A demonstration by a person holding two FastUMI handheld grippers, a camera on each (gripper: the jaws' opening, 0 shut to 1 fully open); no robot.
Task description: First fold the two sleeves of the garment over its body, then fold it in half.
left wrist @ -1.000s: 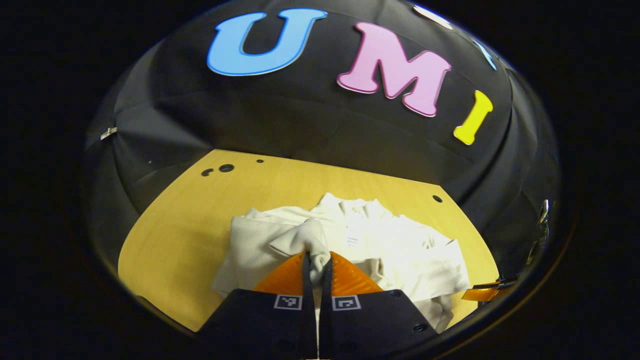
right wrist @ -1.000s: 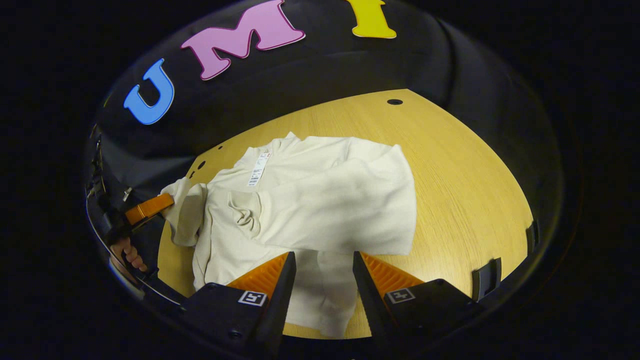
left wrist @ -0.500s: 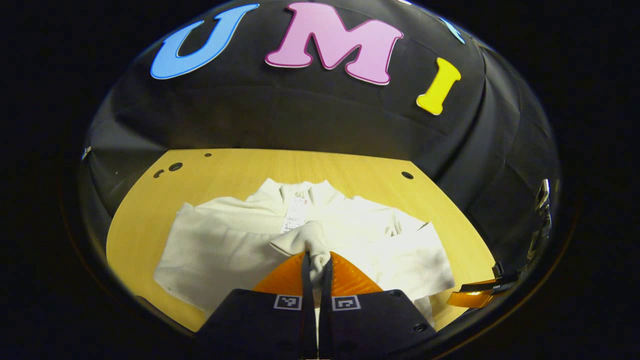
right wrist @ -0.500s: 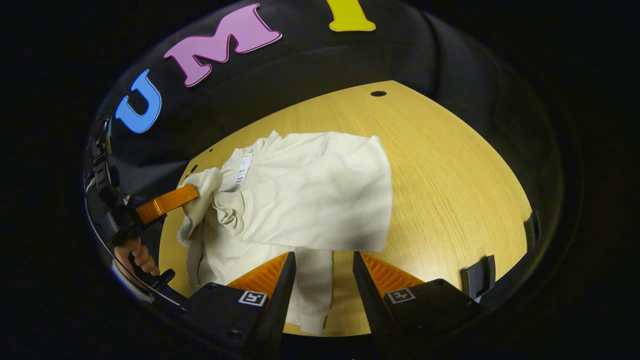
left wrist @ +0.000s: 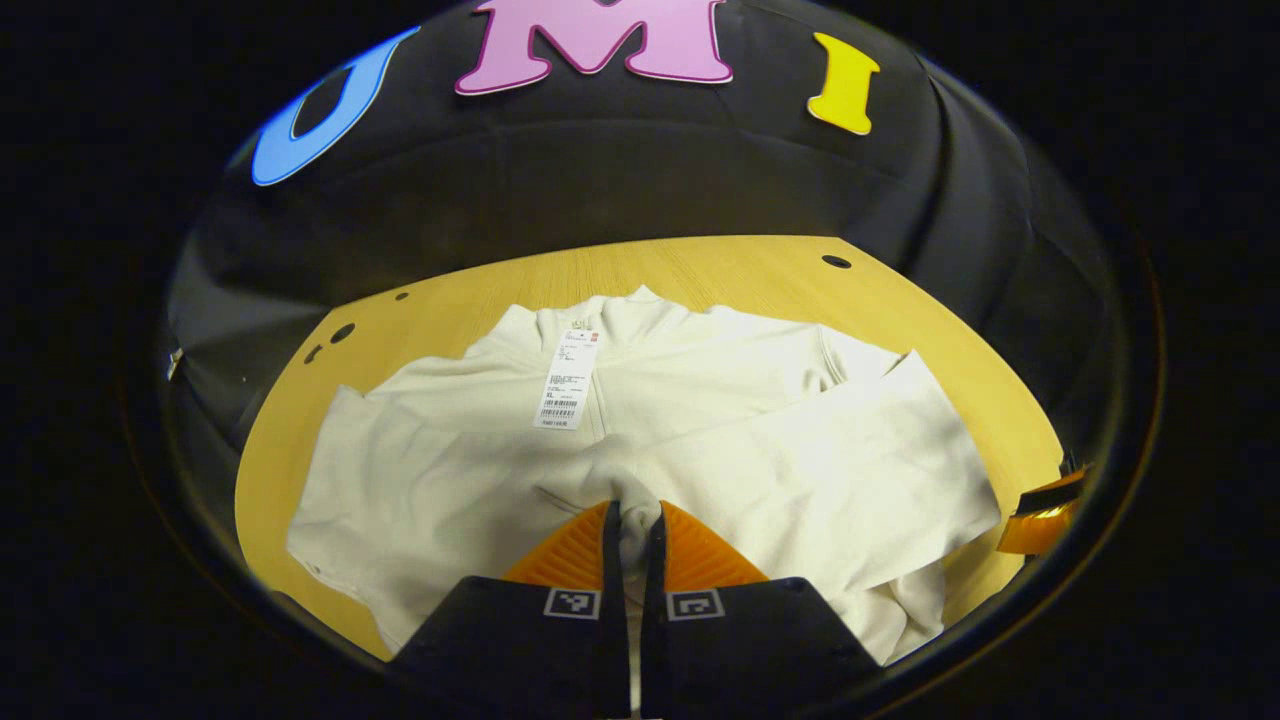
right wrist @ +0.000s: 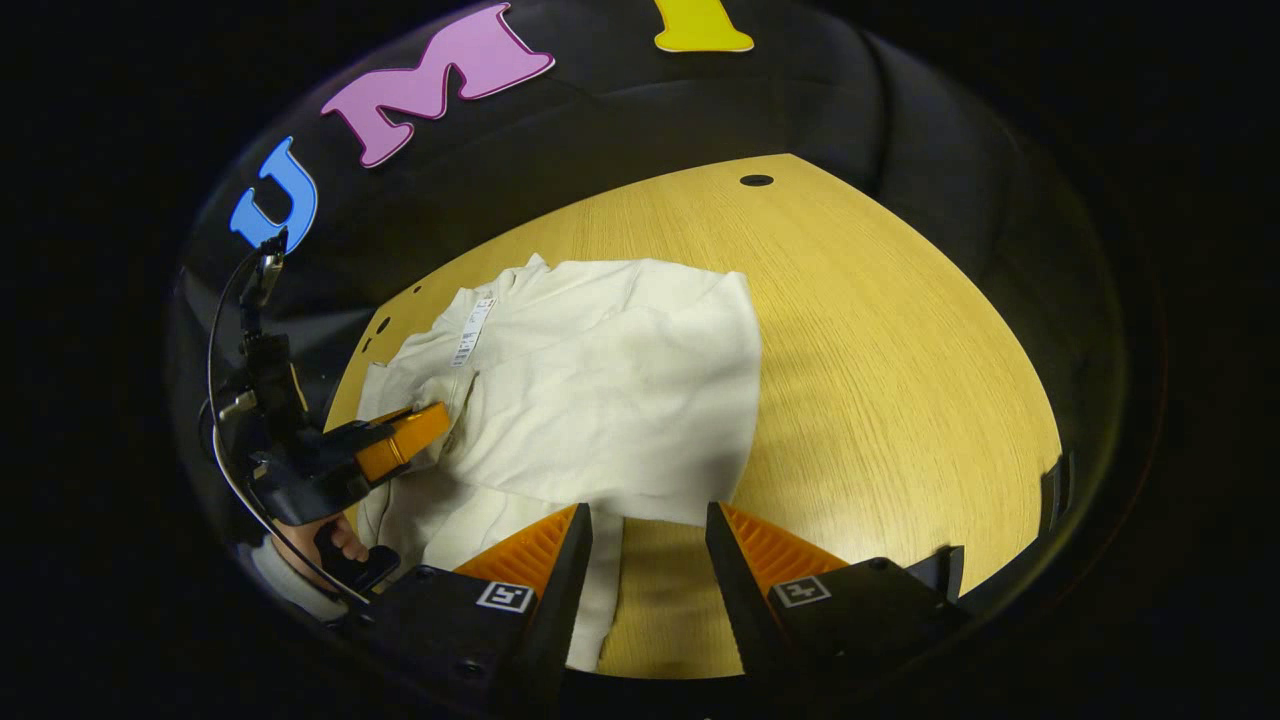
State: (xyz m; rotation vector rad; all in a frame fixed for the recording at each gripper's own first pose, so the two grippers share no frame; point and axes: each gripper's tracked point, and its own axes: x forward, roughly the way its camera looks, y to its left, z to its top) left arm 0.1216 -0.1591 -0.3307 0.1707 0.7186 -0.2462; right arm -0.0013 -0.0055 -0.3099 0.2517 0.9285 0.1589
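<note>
Garment (left wrist: pixel 700 440) lies spread on wooden table (right wrist: pixel 880 340), collar toward booth wall, tag (left wrist: pixel 562 385) on chest; left gripper (left wrist: pixel 632 520) pinches left sleeve cuff (left wrist: pixel 630 495) over body; right gripper (right wrist: pixel 648 545) spread, holds nothing, at hem; fabric looks soft, light, limp, likely bunches; for half fold, best grip hem corners

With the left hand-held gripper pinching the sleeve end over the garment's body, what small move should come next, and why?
Probably open the left hand-held gripper and let the sleeve drop. Its fingers are shut on the cuff, which already lies over the garment body below the tag, with the other sleeve folded across. The right hand-held gripper is open and holds nothing.
</note>
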